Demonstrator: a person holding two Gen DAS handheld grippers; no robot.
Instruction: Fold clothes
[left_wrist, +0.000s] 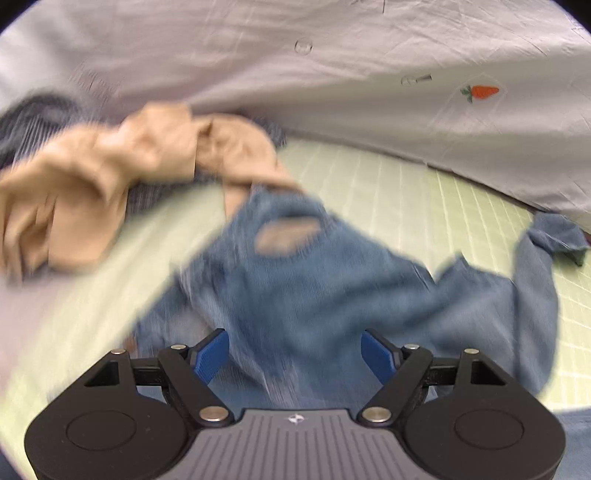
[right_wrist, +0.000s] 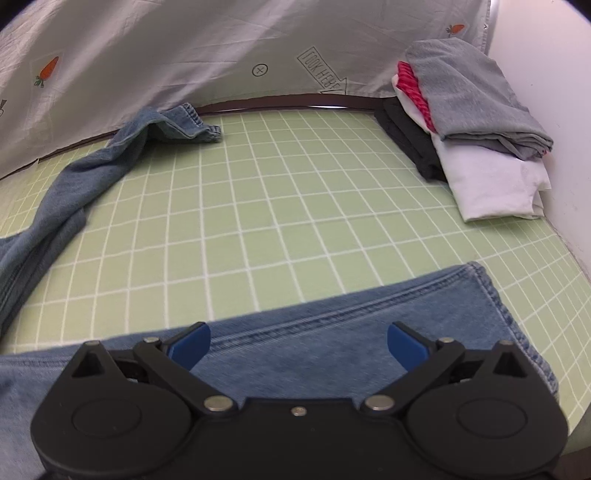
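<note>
Jeans (right_wrist: 332, 332) lie crosswise under both released tongs.
I see the right gripper (right_wrist: 299, 345) over the hem end, nearer the table's (right_wrist: 295, 192) right edge; the left gripper (left_wrist: 295, 356) gapes empty.

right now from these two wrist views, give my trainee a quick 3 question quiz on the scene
1. True or false: the right gripper is clamped on the jeans.
2. Which item tops the folded pile in the right wrist view? A) grey garment B) tan garment C) striped shirt
3. What colour is the gridded mat under the clothes?

Key:
1. False; its jaws stand open above the denim.
2. A, the grey garment.
3. Light green with white lines.
</note>
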